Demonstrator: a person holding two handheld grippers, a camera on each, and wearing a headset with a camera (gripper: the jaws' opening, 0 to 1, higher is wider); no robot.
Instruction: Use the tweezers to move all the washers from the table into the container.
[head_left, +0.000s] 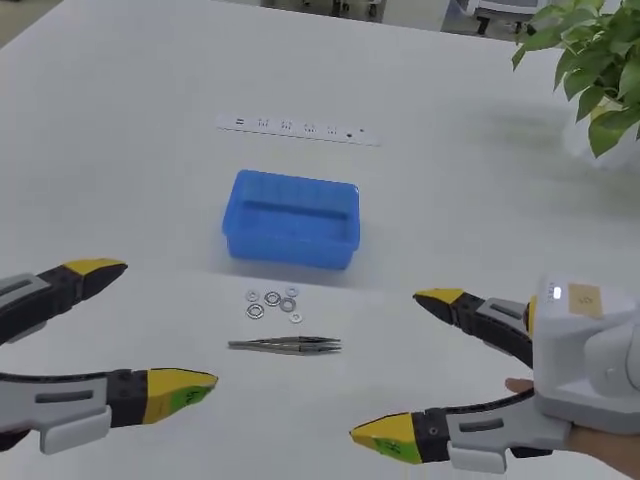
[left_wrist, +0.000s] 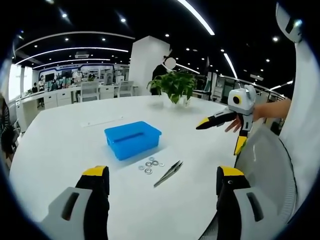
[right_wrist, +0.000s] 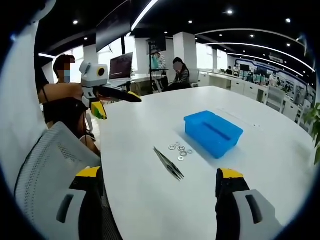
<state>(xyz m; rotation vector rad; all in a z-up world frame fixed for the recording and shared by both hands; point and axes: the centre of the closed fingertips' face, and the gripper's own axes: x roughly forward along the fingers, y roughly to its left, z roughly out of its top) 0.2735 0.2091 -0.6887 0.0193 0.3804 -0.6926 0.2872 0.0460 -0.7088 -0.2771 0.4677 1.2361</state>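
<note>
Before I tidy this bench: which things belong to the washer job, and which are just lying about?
Job: slim metal tweezers, small silver washers, blue plastic container.
Lying about: white power strip, green leafy plant.

No lettering you can read, no legible brand or number, small dark marks on the white strip behind the blue container too tiny to make out

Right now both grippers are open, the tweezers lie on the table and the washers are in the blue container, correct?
No: the head view shows the washers on the table, between tweezers and blue container. The rest holds.
</note>
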